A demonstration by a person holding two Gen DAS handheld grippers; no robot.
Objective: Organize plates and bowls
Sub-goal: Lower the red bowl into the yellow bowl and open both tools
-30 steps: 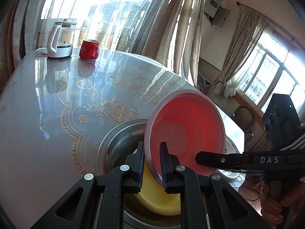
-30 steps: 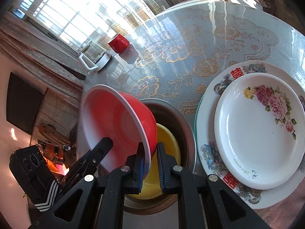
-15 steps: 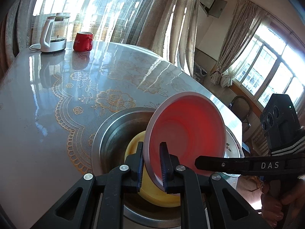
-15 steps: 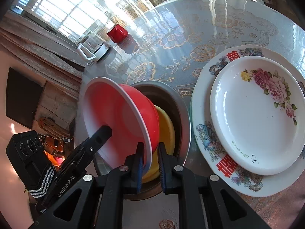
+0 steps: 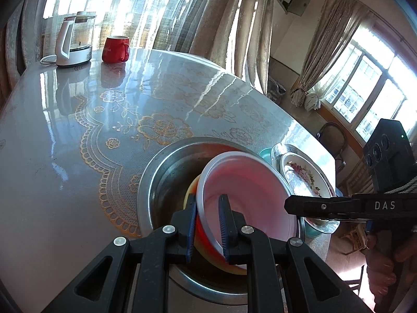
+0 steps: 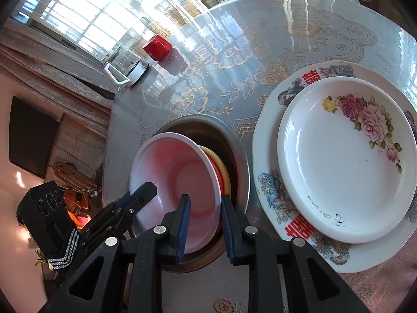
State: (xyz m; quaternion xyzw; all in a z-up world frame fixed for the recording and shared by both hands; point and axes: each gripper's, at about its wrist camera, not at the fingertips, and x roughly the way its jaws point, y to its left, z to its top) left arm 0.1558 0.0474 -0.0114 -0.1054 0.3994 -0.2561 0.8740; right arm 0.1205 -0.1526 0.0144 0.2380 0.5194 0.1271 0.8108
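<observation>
A red bowl with a white rim (image 5: 245, 182) (image 6: 179, 174) lies nested on a yellow bowl (image 6: 222, 169) inside a steel basin (image 5: 166, 172) (image 6: 239, 156). My left gripper (image 5: 207, 225) is open, its fingers straddling the red bowl's near rim. My right gripper (image 6: 204, 225) is open too, its fingers either side of the bowl's rim from the opposite side. A small rose plate (image 6: 346, 159) sits on a large patterned plate (image 6: 265, 182) to the right of the basin; they also show in the left wrist view (image 5: 305, 174).
A red mug (image 5: 116, 49) (image 6: 157, 47) and a glass kettle (image 5: 75, 41) (image 6: 125, 65) stand at the table's far edge. The table (image 5: 52, 156) has a glossy lace-pattern cover. Curtains and windows lie beyond.
The red bowl has been lowered from tilted upright into the basin onto the yellow bowl. Both grippers have opened and let go of its rim.
</observation>
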